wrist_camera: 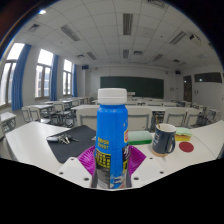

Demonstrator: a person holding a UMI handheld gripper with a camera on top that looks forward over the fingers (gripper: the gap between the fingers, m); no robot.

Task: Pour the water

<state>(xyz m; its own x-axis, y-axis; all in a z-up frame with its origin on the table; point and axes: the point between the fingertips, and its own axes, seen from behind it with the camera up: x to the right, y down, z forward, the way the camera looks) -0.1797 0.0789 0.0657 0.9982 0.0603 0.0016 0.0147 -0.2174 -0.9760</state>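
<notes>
A blue bottle (112,135) with a white cap and a yellow label stands upright between my fingers, filling the space between the purple pads (90,158). My gripper (112,165) is shut on the bottle, both pads pressing its sides. A dark blue mug (164,138) with a handle stands on the white table (35,150), to the right of the bottle and a little beyond it. I cannot see inside the mug.
A dark cloth or mat (70,136) with small tools lies on the table to the left. A green strip (140,141) lies between bottle and mug. A red disc (186,147) lies right of the mug. Classroom desks stand beyond the table.
</notes>
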